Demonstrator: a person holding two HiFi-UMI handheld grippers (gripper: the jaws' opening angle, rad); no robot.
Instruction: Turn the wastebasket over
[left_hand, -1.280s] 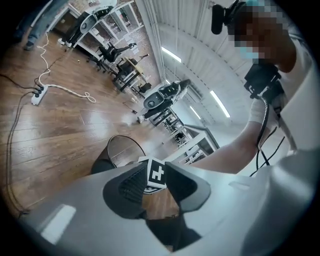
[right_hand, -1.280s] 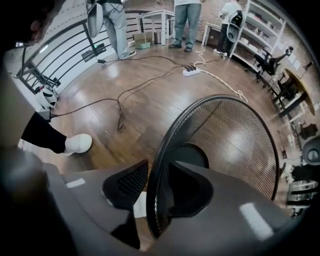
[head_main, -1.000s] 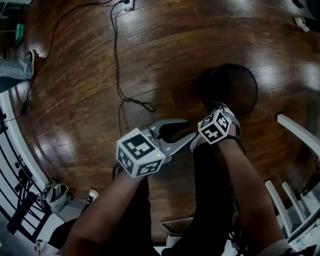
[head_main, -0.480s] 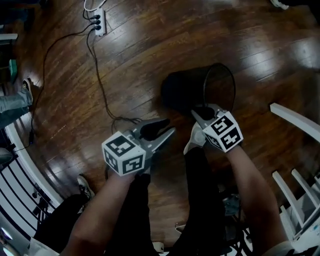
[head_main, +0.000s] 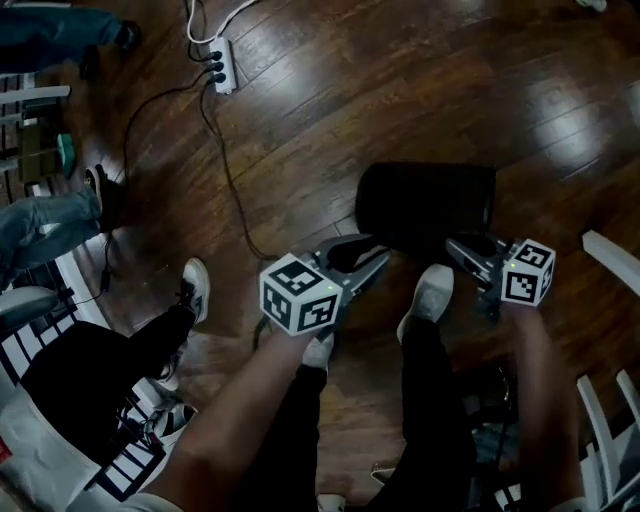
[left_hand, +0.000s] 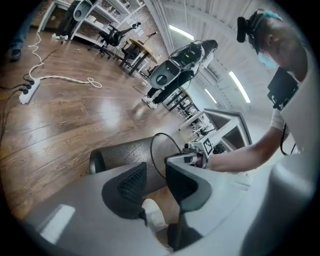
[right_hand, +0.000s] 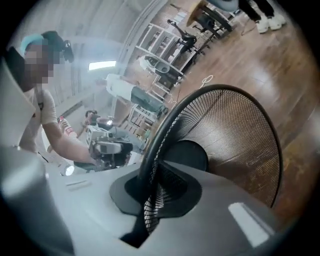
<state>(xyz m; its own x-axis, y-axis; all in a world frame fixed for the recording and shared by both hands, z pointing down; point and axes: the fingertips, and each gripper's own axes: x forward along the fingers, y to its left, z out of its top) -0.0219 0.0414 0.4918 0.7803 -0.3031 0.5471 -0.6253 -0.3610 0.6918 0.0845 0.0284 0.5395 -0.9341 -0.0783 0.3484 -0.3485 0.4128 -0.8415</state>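
1. Since the earlier frames the wastebasket (head_main: 425, 205) has gone from standing upright with its mouth upward to lying on its side on the wooden floor (head_main: 300, 130). The right hand-held gripper (head_main: 462, 245) has swung out to the right with the rim.
2. The right hand-held gripper (right_hand: 157, 172) is clamped on the wastebasket: in the right gripper view its jaws are together on the black rim (right_hand: 165, 125), with the mesh wall between the pads.
3. From this hand-held gripper, the wastebasket (right_hand: 225, 140) extends forward, and its open mouth faces the camera.
4. The left hand-held gripper (head_main: 372, 252) has its jaws apart, and they grip nothing.
5. In the left gripper view the wastebasket (left_hand: 125, 152) lies just ahead of the left hand-held gripper (left_hand: 155, 167), beyond the tips and not between them. Whether they touch, I cannot tell.
6. Between and below the left jaws shows the person's white shoe (left_hand: 152, 217).
7. The closed bottom of the wastebasket is on the left hand-held gripper's side, and the mouth is on the right one's side.
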